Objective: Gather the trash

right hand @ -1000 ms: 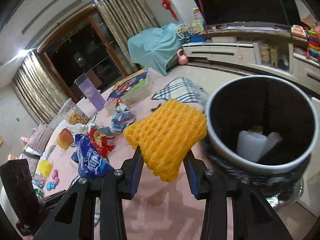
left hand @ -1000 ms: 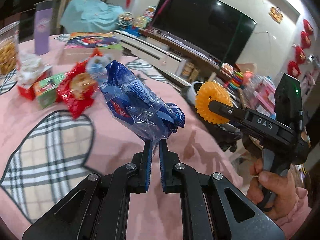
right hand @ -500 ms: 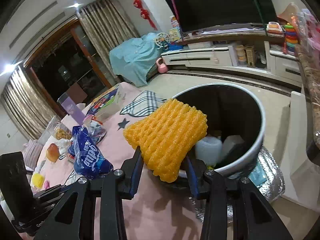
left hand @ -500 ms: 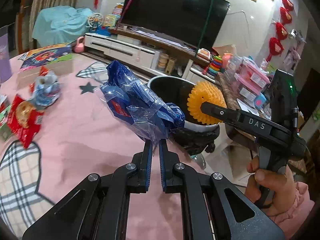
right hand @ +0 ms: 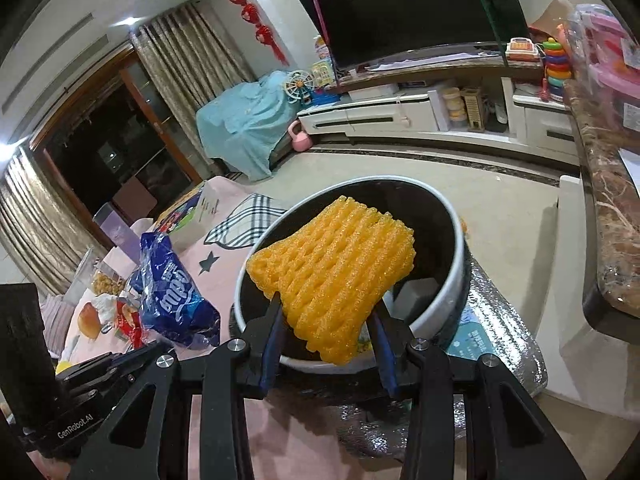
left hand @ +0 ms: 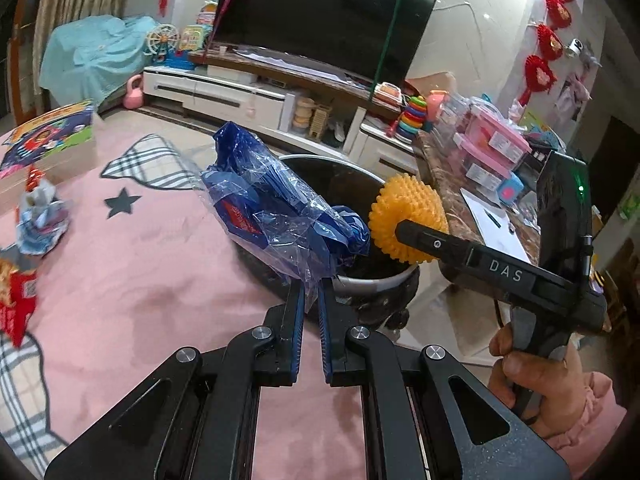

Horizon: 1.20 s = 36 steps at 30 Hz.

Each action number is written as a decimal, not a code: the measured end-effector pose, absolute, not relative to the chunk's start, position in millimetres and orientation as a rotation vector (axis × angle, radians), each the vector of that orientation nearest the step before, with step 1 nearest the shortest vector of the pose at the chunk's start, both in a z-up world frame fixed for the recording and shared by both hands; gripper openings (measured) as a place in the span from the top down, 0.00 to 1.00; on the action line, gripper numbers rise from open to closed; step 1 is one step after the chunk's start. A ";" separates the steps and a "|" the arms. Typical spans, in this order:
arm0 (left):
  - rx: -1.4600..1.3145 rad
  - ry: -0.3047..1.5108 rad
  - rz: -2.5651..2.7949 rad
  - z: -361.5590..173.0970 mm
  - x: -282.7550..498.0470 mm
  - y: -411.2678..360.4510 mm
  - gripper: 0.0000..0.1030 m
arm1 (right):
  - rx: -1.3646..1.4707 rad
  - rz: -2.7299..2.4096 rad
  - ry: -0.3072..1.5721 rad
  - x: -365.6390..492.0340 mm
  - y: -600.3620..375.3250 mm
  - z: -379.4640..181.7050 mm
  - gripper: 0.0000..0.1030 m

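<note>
My left gripper [left hand: 310,286] is shut on the tail of a crumpled blue plastic wrapper [left hand: 276,216], which sticks up over the near rim of a dark, white-rimmed trash bin [left hand: 372,280]. To its right a hand holds my right gripper [left hand: 404,228], shut on a yellow foam fruit net [left hand: 408,220] above the bin's mouth. In the right wrist view the foam net [right hand: 332,264] is squeezed between the fingers of the right gripper [right hand: 326,306] and hangs over the bin [right hand: 444,300]. The blue wrapper [right hand: 172,292] is just left of the bin. Some pale trash lies inside.
The bin stands off the edge of a pink-clothed table [left hand: 140,280], on a silver foil mat [right hand: 500,340]. On the table lie a crumpled pale wrapper [left hand: 40,220], a red snack packet [left hand: 16,304] and a colourful box [left hand: 48,140]. A marble counter [right hand: 608,200] runs along the right.
Both grippers have carried their loads across the table toward the bin. The foam net went from beside the bin to over its mouth; the wrapper now reaches its near rim.
</note>
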<state>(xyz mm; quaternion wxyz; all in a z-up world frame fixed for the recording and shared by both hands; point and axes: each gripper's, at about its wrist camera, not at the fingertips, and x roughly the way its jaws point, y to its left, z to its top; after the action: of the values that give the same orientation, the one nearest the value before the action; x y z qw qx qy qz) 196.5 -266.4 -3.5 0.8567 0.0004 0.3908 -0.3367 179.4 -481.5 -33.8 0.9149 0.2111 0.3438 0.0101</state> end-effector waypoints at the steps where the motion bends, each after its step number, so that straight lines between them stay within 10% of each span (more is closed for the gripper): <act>1: 0.007 0.825 -0.713 -3.7 198.2 -271.4 0.94 | 0.434 0.018 0.709 179.5 -484.0 -34.2 0.60; 24: 0.066 0.936 -0.744 -16.0 235.3 -313.8 0.93 | 0.393 0.000 0.780 211.2 -505.8 -37.1 0.54; 36: 0.032 0.895 -0.684 -14.3 225.9 -286.5 0.63 | 0.443 -0.016 0.755 204.7 -510.7 -34.1 0.24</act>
<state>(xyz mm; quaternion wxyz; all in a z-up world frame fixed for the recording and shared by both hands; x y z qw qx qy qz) 225.9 -286.5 -14.3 0.8455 0.0154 0.4240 -0.3242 204.7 -510.7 -34.1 0.9058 0.2144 0.3655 -0.0079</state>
